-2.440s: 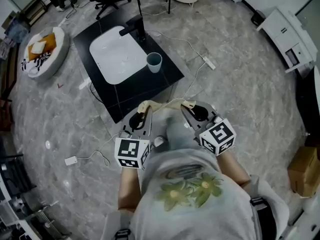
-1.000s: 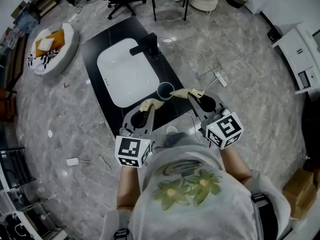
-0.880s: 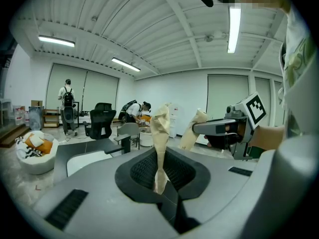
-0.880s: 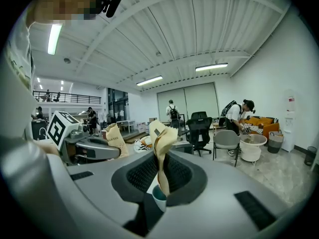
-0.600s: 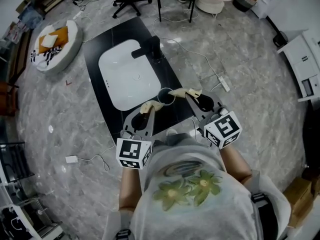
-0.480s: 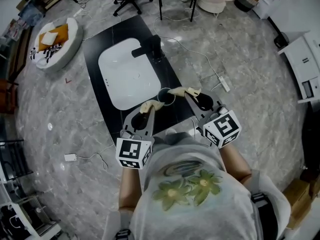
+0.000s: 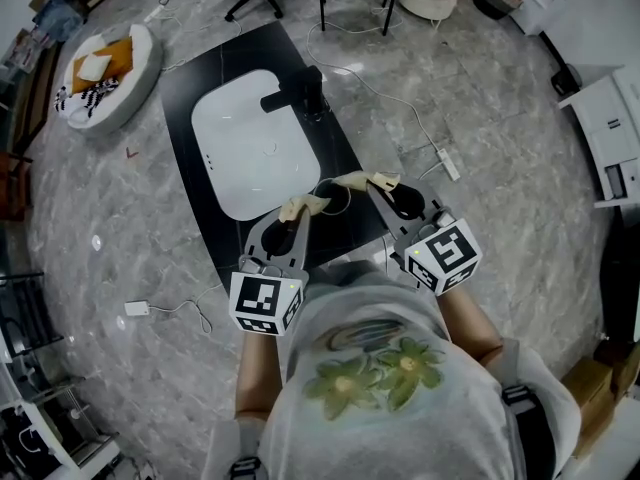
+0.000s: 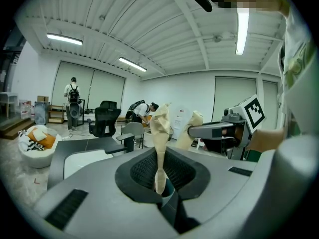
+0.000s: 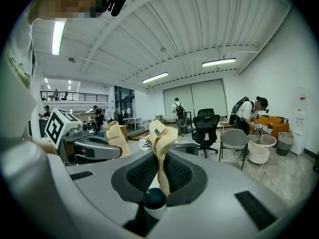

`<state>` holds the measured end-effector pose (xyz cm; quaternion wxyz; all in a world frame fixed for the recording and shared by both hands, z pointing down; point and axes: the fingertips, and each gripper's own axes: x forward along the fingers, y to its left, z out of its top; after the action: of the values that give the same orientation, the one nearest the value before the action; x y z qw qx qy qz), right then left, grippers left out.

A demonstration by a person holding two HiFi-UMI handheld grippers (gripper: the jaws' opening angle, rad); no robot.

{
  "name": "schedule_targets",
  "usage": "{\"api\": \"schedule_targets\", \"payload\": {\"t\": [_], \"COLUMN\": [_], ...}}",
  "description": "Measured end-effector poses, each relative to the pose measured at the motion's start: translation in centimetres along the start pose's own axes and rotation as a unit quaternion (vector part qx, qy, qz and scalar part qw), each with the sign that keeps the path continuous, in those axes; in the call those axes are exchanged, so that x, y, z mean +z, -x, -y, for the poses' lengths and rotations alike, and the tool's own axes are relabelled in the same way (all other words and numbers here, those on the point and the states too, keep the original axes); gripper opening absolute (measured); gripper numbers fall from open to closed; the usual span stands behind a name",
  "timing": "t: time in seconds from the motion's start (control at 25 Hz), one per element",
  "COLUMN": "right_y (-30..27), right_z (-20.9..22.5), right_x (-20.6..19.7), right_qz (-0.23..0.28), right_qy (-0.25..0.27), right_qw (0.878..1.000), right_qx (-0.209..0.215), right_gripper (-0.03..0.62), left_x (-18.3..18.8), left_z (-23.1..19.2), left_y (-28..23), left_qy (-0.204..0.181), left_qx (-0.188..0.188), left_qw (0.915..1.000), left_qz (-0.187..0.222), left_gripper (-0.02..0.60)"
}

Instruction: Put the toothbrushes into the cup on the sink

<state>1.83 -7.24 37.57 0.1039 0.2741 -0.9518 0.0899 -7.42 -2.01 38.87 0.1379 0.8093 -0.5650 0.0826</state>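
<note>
Our left tool [image 7: 298, 220] is clamped on a beige paper-wrapped toothbrush [image 7: 306, 205], and our right tool [image 7: 376, 190] pinches a second beige paper-wrapped toothbrush [image 7: 356, 179]. From above, both wrapped ends overlap the round cup [image 7: 335, 199], which stands on the black table [image 7: 200, 68] beside the white sink basin [image 7: 255, 143].

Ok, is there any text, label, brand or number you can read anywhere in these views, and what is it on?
No text can be read.
Left toothbrush, paper wrapper: a line of dark print, too blurred to read.
Right toothbrush, paper wrapper: a small dark label, unreadable.
Left gripper and right gripper, marker cubes: black-and-white square patterns only, no letters or numbers.
</note>
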Motion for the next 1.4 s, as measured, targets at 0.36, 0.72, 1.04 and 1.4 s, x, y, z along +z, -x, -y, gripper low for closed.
{"api": "schedule_targets", "payload": {"t": [0.36, 0.72, 1.04, 1.4], "right_y": [-1.1, -1.9, -2.5, -2.8], "right_z": [1.8, 2.9, 3.3, 3.3], "right_x": [-0.2, -0.4, -0.7, -0.4], "right_qz": [-0.001, -0.005, -0.009, -0.012], "right_qy": [-0.008, -0.015, -0.015, -0.014], "right_qw": [1.0, 1.0, 1.0, 1.0], "right_qx": [-0.002, -0.003, -0.005, -0.003], "right_gripper": [0.058, 0.058, 0.058, 0.058], "left_x": [-0.7, -1.7, -3.0, -4.3], "left_z": [0.0, -0.5, -0.8, -1.5], "left_y": [-2.8, -4.9, -6.1, -6.7], "left_qy": [0.0, 0.001, -0.001, 0.004], "left_qx": [-0.016, -0.021, -0.027, -0.023], "left_qw": [0.9998, 0.9993, 0.9987, 0.9977], "left_qz": [-0.015, -0.03, -0.044, -0.064], "left_gripper": [0.043, 0.043, 0.043, 0.043]}}
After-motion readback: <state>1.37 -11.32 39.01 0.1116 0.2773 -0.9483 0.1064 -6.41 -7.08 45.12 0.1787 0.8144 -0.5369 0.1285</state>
